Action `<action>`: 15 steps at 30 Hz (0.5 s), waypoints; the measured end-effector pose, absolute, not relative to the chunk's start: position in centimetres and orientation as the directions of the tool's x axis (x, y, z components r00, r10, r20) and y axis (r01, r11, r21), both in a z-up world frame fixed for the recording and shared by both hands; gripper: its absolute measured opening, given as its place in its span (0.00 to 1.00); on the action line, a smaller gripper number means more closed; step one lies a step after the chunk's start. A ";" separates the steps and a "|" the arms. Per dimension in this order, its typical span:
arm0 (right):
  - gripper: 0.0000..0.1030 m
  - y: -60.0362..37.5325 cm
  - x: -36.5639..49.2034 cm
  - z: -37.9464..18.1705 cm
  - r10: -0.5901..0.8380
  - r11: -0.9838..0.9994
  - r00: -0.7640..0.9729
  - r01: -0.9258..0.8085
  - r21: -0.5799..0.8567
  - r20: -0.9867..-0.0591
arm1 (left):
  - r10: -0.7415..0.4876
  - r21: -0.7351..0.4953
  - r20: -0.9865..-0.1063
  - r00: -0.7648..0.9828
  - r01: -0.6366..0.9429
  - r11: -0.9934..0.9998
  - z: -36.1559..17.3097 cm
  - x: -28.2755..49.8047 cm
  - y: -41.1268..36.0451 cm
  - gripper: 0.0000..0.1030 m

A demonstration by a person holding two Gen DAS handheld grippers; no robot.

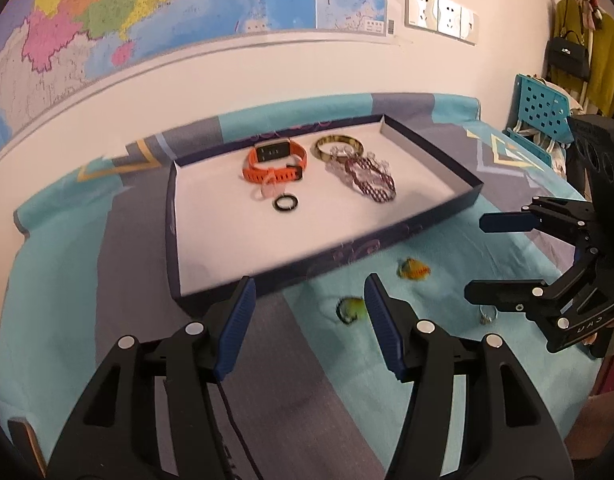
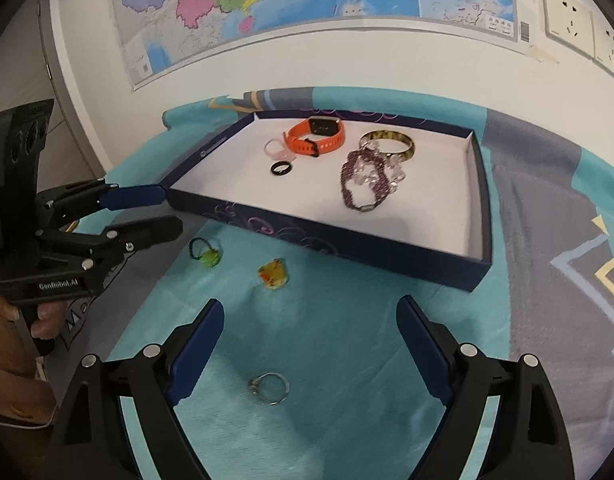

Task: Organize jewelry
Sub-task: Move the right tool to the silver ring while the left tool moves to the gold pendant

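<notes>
1. Right gripper: its jaws stand wide apart and hold nothing. The silver ring lies on the teal cloth between and just below the fingers. It is thin and flat on soft fabric, so if you close too high the pads will likely pass over it, and if too low they may pinch the cloth and drag it.

2. Left gripper: its jaws are also wide and empty. The green ring lies just beside the inner face of one finger. Closing off-centre could flick the ring across the cloth.

3. The two grippers work close together near the front edge of the tray. Converging on neighbouring rings risks a collision between them.

4. The amber ring lies on the cloth between the green ring and the silver one, outside the tray. A dragged cloth would shift it.

5. Inside the tray lie the orange watch, black ring, a clear ring, gold bangle and beaded bracelet. Release low, or a dropped ring may bounce or roll under these pieces.

6. The tray wall is low; a swinging finger could catch it and push the tray.
</notes>
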State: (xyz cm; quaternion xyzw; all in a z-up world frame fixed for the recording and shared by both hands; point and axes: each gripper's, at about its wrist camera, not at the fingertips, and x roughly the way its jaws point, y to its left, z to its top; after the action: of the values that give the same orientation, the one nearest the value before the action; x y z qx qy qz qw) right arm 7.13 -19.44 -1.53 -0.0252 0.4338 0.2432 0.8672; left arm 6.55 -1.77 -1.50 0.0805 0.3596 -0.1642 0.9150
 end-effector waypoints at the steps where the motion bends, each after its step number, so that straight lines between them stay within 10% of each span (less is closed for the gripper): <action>1: 0.80 -19.2 7.1 -1.7 0.395 0.881 0.503 -0.444 0.163 -0.769 | -0.239 0.029 -0.688 0.685 0.355 0.934 -1.7 6.4 -1.7 0.55; 15: 0.65 -18.9 5.8 -1.9 0.413 0.877 0.486 -0.440 0.192 -0.770 | -0.266 0.003 -0.712 0.649 0.382 0.924 -3.2 5.4 -2.0 0.55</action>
State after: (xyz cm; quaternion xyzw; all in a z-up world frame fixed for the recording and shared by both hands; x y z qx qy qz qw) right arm 5.82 -18.91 -1.88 -0.0154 0.4424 0.2475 0.8618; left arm 5.39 -1.98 -3.19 0.0764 0.3786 -0.1790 0.9049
